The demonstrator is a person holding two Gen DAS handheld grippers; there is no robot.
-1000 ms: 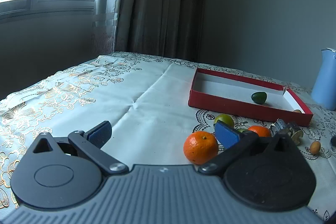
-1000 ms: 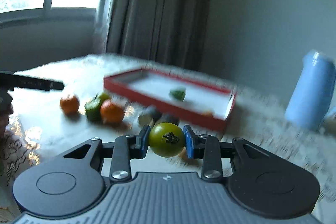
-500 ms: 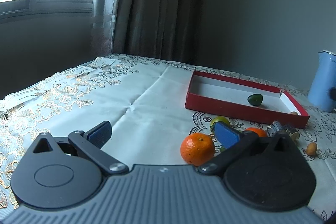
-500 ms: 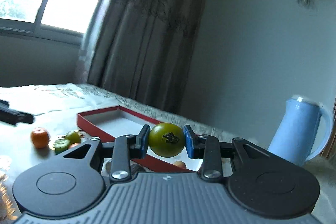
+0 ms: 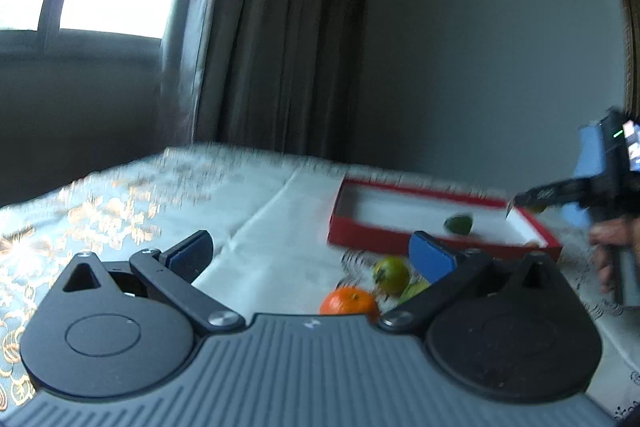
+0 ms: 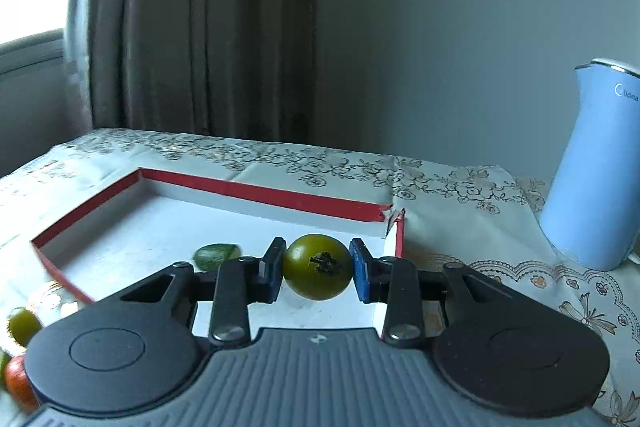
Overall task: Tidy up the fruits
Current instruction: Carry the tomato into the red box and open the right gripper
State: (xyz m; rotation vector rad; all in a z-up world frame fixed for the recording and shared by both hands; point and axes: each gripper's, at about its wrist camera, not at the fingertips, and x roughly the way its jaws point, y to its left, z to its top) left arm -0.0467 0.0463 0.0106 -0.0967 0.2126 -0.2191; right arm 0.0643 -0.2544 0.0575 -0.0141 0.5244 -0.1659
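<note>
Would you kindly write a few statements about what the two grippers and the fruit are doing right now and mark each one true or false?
1. The right gripper is shut on a green tomato. True.
2. The left gripper holds the orange. False: it is open and holds nothing; the orange lies on the tablecloth.
3. The red box is empty. False: a dark green fruit lies inside.
4. A blue kettle stands to the right of the box. True.

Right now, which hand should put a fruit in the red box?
Right. The right gripper already holds the round green fruit over the shallow red cardboard box. The left gripper is open, empty, back by the loose orange tangerine.
</note>
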